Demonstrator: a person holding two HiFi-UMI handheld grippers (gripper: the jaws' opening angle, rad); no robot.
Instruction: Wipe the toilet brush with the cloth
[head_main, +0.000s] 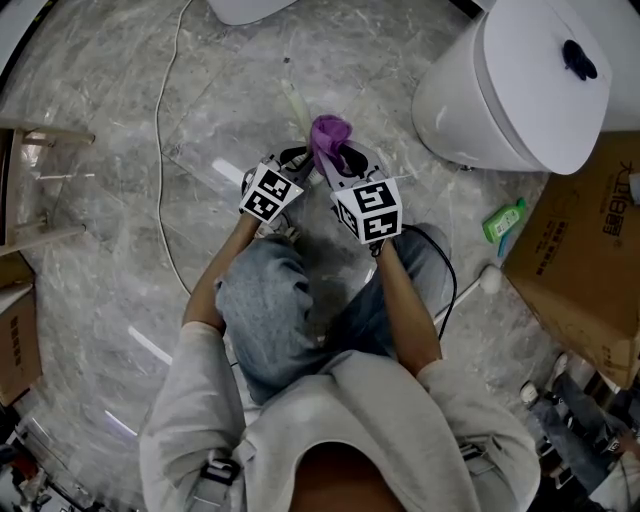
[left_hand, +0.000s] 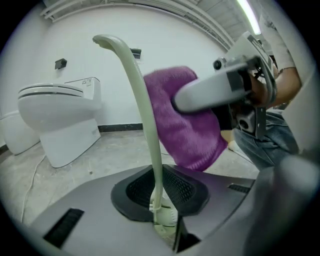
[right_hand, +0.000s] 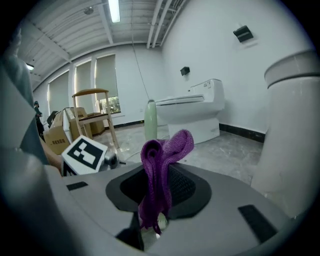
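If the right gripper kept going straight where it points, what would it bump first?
Probably the pale toilet brush handle, just past the purple cloth the right gripper holds; depth is hard to judge.

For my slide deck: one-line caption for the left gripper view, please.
Left gripper clamps the curved pale-green plastic toilet brush; the right gripper holds a purple knitted cloth behind it.

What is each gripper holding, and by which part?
Left gripper: toilet brush, clamped at its stem's lower end. Right gripper: purple cloth, pinched at a bunched end.
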